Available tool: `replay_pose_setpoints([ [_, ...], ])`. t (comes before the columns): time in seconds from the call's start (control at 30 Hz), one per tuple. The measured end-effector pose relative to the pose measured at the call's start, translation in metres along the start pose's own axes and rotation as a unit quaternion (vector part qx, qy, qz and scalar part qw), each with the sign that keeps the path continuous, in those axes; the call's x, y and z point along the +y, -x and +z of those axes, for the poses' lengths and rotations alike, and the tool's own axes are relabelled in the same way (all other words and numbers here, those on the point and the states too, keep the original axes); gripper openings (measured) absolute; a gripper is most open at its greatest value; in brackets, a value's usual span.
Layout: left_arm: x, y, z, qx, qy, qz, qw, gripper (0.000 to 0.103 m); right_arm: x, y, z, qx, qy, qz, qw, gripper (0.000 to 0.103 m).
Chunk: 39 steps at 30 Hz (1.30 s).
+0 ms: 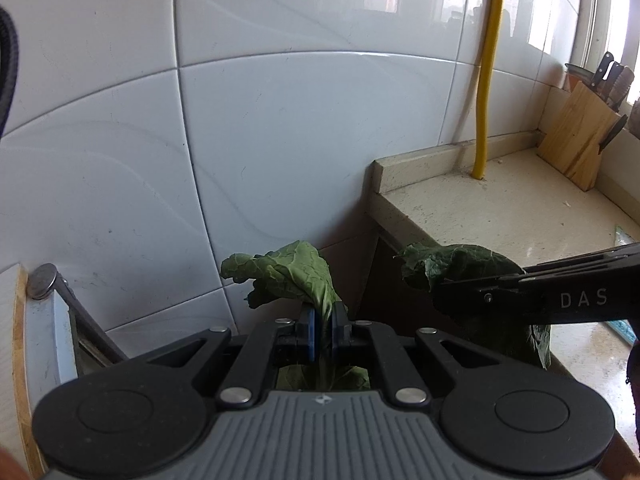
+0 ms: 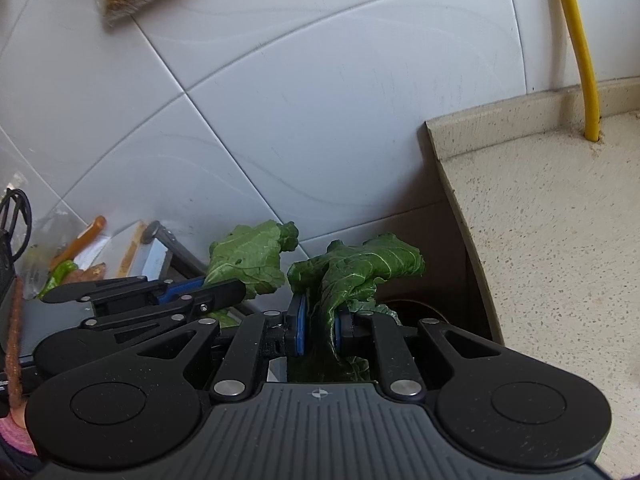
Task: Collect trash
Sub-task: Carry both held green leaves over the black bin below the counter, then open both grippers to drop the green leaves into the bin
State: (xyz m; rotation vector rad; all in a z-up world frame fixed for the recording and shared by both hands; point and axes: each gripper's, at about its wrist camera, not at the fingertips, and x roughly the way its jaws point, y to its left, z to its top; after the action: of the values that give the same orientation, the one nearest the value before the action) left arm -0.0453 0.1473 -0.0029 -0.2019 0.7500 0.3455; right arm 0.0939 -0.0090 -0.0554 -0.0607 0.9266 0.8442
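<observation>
My left gripper (image 1: pixel 324 322) is shut on the stalk of a green vegetable leaf (image 1: pixel 288 272), which stands up in front of the white tiled wall. From the right, my right gripper (image 1: pixel 444 294) reaches in, shut on a second, darker leaf (image 1: pixel 456 260). In the right wrist view, the right gripper (image 2: pixel 320 322) clamps that leaf (image 2: pixel 360 268) between its blue pads (image 2: pixel 298 326). The left gripper (image 2: pixel 236 292) is close beside it on the left with its own leaf (image 2: pixel 248 258). Both leaves hang in the gap beside the counter.
A beige stone counter (image 1: pixel 500 208) lies to the right, with a yellow pipe (image 1: pixel 486 100) and a wooden knife block (image 1: pixel 576 140). A dark round opening (image 2: pixel 420 312) shows below the leaves. At left are a metal-handled item (image 1: pixel 44 286) and a bag of vegetables (image 2: pixel 68 258).
</observation>
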Motion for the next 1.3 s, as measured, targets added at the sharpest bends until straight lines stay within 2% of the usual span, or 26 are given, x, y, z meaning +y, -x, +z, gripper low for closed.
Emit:
replay_pose_setpoints([
  [0.8, 0.021, -0.063, -0.006, 0.077, -0.001, -0.024, 0.9967, 0.006, -0.018, -0.059, -0.006, 0.062, -0.039, -0.03, 0.997, 0.021],
  [0.93, 0.023, -0.071, -0.005, 0.088, -0.001, -0.027, 0.9958, 0.006, -0.019, -0.069, -0.005, 0.073, -0.046, -0.034, 0.996, 0.031],
  [1.0, 0.024, -0.074, -0.005, 0.092, 0.0, -0.029, 0.9953, 0.006, -0.02, -0.073, -0.005, 0.077, -0.049, -0.036, 0.995, 0.032],
  [1.13, 0.025, -0.084, -0.004, 0.102, -0.002, -0.029, 0.9943, 0.007, -0.022, -0.08, -0.003, 0.083, -0.053, -0.039, 0.994, 0.039],
  [1.3, 0.024, -0.093, -0.004, 0.114, -0.005, -0.029, 0.993, 0.019, -0.023, -0.087, -0.003, 0.089, -0.058, -0.042, 0.993, 0.046],
])
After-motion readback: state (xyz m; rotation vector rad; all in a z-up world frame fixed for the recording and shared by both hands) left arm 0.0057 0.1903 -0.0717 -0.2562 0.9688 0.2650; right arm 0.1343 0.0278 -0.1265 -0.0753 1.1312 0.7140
